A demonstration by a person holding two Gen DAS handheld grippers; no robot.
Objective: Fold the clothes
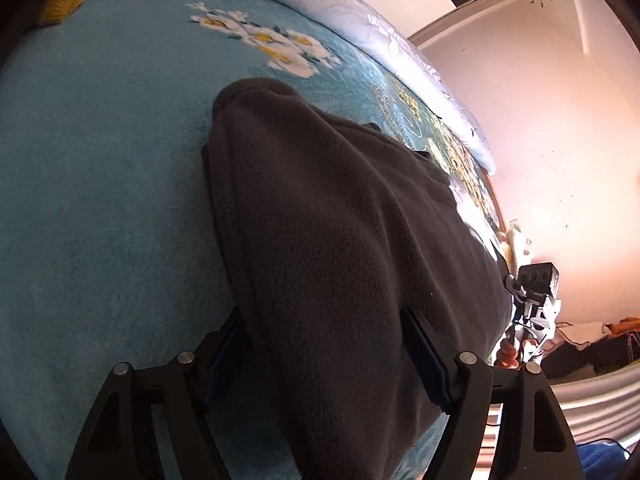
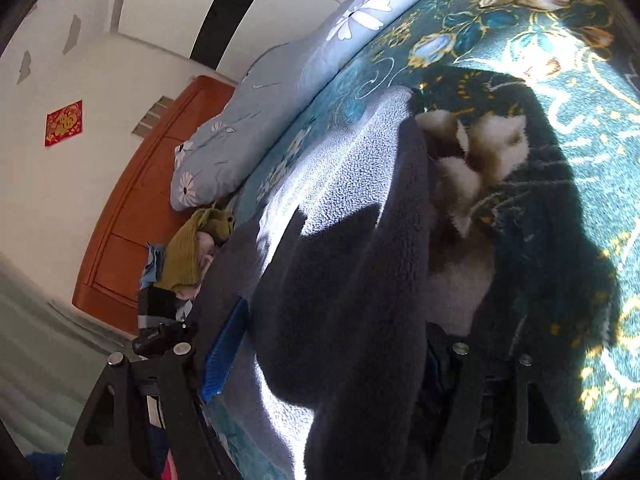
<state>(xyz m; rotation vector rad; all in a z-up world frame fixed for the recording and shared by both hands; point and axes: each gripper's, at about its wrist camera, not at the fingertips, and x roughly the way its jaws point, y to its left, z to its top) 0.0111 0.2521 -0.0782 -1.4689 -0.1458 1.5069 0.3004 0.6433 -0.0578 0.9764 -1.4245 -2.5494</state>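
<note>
A dark grey fleece garment (image 1: 332,240) lies on a blue flowered blanket (image 1: 100,200) on a bed. My left gripper (image 1: 324,356) stands wide, its blue-padded fingers on either side of a thick fold of the fleece near its near edge. In the right wrist view the same fleece (image 2: 344,280) fills the middle, its pale furry lining (image 2: 472,160) showing. My right gripper (image 2: 332,344) also straddles a bunched fold of it; the left blue pad (image 2: 224,352) shows, the right finger is largely hidden by cloth.
A yellow knit garment (image 2: 188,252) and other clothes are piled at the bed's far end beside a light blue flowered pillow (image 2: 248,128). A wooden headboard (image 2: 136,216) stands beyond. The other gripper (image 1: 536,300) shows at the bed's right edge.
</note>
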